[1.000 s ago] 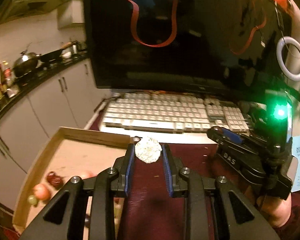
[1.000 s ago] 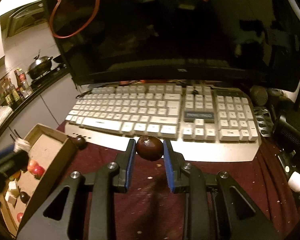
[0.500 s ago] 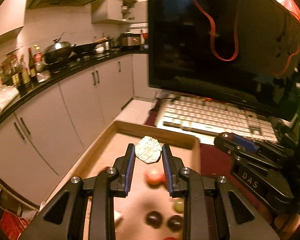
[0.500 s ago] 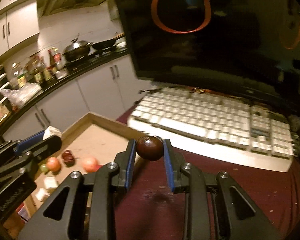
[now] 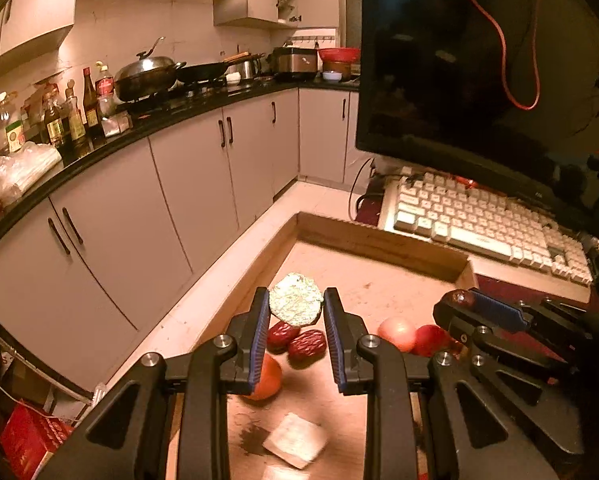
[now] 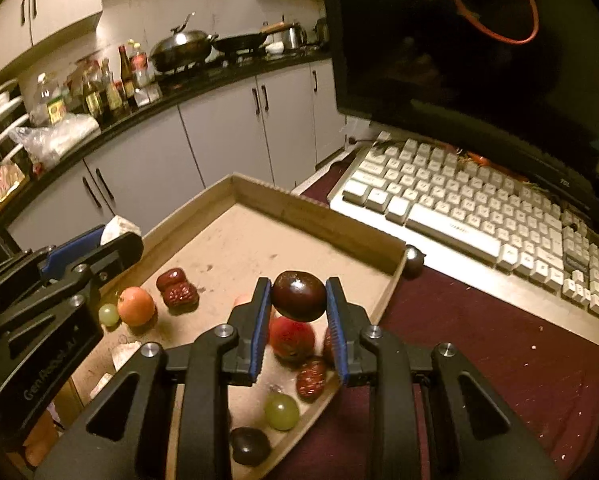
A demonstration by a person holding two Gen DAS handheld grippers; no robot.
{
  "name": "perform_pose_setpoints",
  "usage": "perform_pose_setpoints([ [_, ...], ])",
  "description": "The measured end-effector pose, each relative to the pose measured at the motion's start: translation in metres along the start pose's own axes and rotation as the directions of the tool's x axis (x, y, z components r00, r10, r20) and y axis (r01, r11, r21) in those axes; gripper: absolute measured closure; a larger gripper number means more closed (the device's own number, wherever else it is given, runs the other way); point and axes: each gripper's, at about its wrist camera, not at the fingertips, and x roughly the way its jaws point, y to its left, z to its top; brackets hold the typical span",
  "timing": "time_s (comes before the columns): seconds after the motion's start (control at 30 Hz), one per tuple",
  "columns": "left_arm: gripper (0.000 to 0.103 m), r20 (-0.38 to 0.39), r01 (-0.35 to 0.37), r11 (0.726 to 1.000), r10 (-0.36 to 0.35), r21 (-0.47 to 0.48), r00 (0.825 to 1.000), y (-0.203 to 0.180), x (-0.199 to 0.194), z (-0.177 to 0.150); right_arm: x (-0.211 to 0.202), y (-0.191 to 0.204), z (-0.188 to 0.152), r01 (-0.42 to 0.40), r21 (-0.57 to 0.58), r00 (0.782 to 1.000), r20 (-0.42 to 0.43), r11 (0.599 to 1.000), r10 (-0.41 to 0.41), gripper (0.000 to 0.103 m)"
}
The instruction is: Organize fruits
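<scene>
Plum [image 6: 298, 295] sits clamped in right hand-held gripper [image 6: 298, 298].

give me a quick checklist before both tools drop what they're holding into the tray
1. Left tool shut on the pale crumbly piece: ok.
2. Right tool shut on the dark plum: ok.
3. Both loads over the wooden tray: ok.
4. Bare floor under the left load: not ok, red dates lie below.
5. Bare floor under the right load: not ok, a red fruit sits below.
6. Drop height: cannot tell.
</scene>
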Motion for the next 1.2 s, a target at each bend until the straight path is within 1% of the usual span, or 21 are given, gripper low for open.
perform_pose_setpoints([
  [0.23,0.077,-0.053,-0.064,0.997,0.067,0.051,0.996,0.008,0.015,-0.007,0.02,0.011,-0.006,0.01,-0.019,0.997,-0.081,1.0,-0.012,0.074],
  [0.4,0.077,-0.114,-0.077,0.994,0.086,0.081,0.99,0.005,0.026,-0.013,0.022,0.017,-0.008,0.046,-0.041,0.995,-0.082,0.998,-0.049,0.074],
  [0.5,0.076,-0.13,-0.096,0.99,0.109,0.101,0.986,0.003,0.029,-0.014,0.022,0.017,-0.007,0.057,-0.039,0.994,-0.088,0.998,-0.061,0.073],
  [0.57,0.069,-0.143,-0.099,0.99,0.113,0.104,0.983,0.003,0.031,-0.014,0.022,0.017,-0.007,0.067,-0.043,0.994,-0.084,0.997,-0.07,0.073],
  [0.63,0.055,-0.144,-0.11,0.988,0.124,0.104,0.982,0.003,0.03,-0.014,0.021,0.017,-0.008,0.072,-0.052,0.994,-0.077,0.996,-0.075,0.072],
  [0.67,0.051,-0.138,-0.118,0.987,0.132,0.106,0.981,0.003,0.027,-0.014,0.021,0.017,-0.008,0.069,-0.054,0.995,-0.075,0.996,-0.073,0.07],
  [0.7,0.043,-0.133,-0.123,0.987,0.136,0.099,0.982,0.004,0.025,-0.014,0.019,0.017,-0.009,0.066,-0.054,0.995,-0.07,0.996,-0.07,0.066],
  [0.73,0.038,-0.129,-0.122,0.988,0.133,0.091,0.983,0.005,0.023,-0.014,0.017,0.016,-0.009,0.065,-0.05,0.996,-0.06,0.997,-0.068,0.061],
  [0.83,0.036,-0.115,-0.119,0.991,0.125,0.056,0.985,0.01,0.014,-0.014,0.001,0.013,-0.012,0.056,-0.044,0.998,0.002,0.997,-0.056,0.054],
  [0.93,0.03,-0.104,-0.106,0.994,0.107,0.017,0.989,0.013,0.005,-0.015,-0.018,0.005,-0.016,0.06,-0.03,0.996,0.067,0.998,-0.058,0.052],
  [1.03,0.029,-0.087,-0.088,0.996,0.086,-0.019,0.993,0.011,-0.009,-0.017,-0.038,-0.008,-0.02,0.063,0.008,0.992,0.109,0.998,-0.063,0.05],
  [1.1,0.028,-0.065,-0.089,0.995,0.087,-0.033,0.994,0.008,-0.022,-0.017,-0.052,-0.015,-0.025,0.069,0.036,0.989,0.13,0.997,-0.073,0.05],
  [1.2,0.024,-0.001,-0.089,0.996,0.089,-0.025,0.996,0.0,-0.05,-0.019,-0.077,-0.014,-0.036,0.072,0.053,0.982,0.171,0.996,-0.08,0.05],
])
